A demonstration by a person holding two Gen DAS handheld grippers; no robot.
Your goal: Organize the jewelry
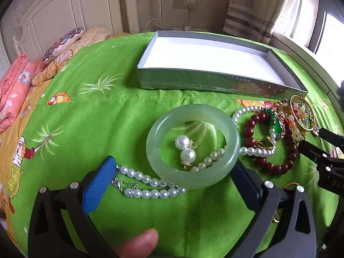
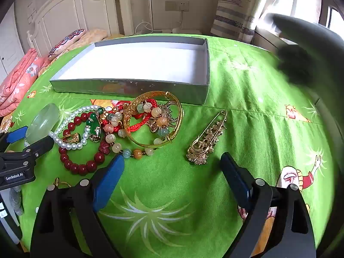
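A pale green jade bangle lies on the green bedspread, over a pearl strand and around two pearl earrings. My left gripper is open, its blue fingers on either side of the bangle's near edge. To the right lies a dark red bead bracelet and a gold bangle. My right gripper is open and empty above bare cloth, near a gold brooch pin. The jewelry pile with the gold bangle lies left of it. An open silver box stands behind.
Pink folded bedding and pillows lie at the far left by the white headboard. A window and curtain are at the right. A dark blurred object hangs at the upper right of the right wrist view.
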